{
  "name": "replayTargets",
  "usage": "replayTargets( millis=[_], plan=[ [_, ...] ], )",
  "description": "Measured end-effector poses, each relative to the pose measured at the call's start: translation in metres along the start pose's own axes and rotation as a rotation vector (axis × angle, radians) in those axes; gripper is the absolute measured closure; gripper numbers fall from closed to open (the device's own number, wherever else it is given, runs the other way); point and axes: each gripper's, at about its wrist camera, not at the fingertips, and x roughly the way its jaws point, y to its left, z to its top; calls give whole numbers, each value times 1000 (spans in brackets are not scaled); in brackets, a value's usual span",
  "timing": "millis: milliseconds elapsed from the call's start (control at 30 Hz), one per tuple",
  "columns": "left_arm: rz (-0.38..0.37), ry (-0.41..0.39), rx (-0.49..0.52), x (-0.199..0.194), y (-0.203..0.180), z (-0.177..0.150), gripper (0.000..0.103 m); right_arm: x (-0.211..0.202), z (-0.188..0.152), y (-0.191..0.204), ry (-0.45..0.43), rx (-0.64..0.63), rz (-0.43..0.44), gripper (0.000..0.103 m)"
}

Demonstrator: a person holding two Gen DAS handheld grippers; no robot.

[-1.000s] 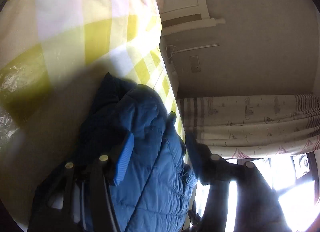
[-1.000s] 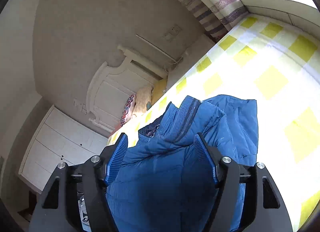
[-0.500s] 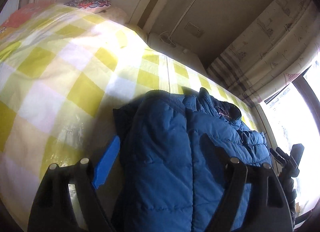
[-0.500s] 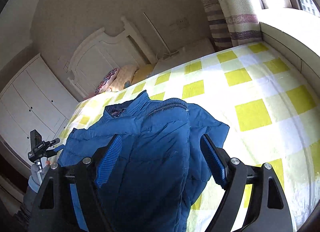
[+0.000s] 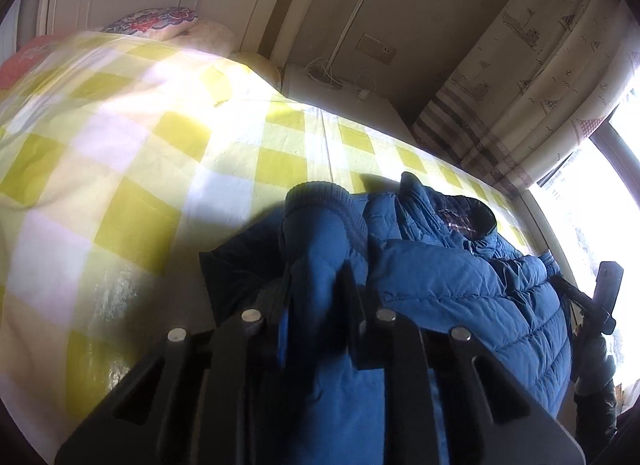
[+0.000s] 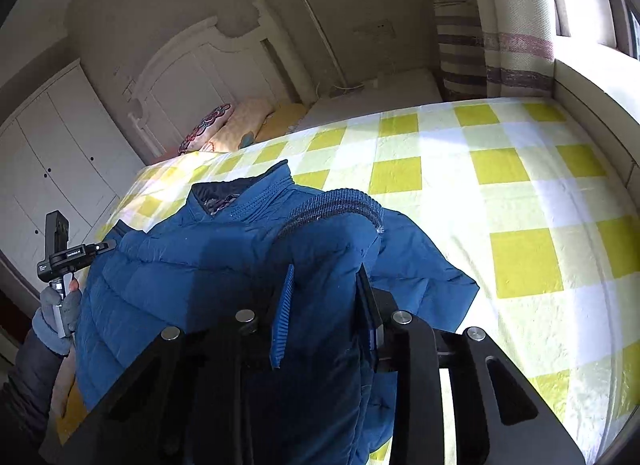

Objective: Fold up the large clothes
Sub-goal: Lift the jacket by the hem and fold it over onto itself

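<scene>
A blue puffer jacket (image 5: 452, 281) lies on a bed with a yellow and white checked sheet (image 5: 120, 169). My left gripper (image 5: 316, 285) is shut on a jacket sleeve just behind its ribbed cuff (image 5: 320, 195). My right gripper (image 6: 326, 285) is shut on the other sleeve, behind its ribbed cuff (image 6: 336, 205). The jacket body (image 6: 192, 257) and collar (image 6: 248, 193) lie to the left in the right wrist view, on the checked sheet (image 6: 520, 193). Each gripper shows at the edge of the other's view, the right one (image 5: 600, 297) and the left one (image 6: 64, 253).
A white headboard (image 6: 208, 65) and pillows (image 6: 240, 125) stand at the bed's far end. A white wardrobe (image 6: 52, 153) is at the left. Curtains (image 5: 520, 77) and a bright window (image 5: 600, 193) run along the far side. A low side cabinet (image 5: 340, 93) stands by the headboard.
Both grippers have closed from wide open onto the jacket's sleeves. Both views have levelled out toward the bed and headboard.
</scene>
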Motion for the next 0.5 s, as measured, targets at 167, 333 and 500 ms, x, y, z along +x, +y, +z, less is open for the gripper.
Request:
replayTargets(
  millis=[167,333,500],
  plan=[
    [16,-111,75,-38,-26,-1,95,-34,0,27,-92,-87,-59,95],
    [35,-201,101,-69,-63,48,95,-70,55,45,-197,-73,-77,97],
    [164,-152,28,-24,-63,88,95,-33,91,21,-146,44,-152,96]
  ],
)
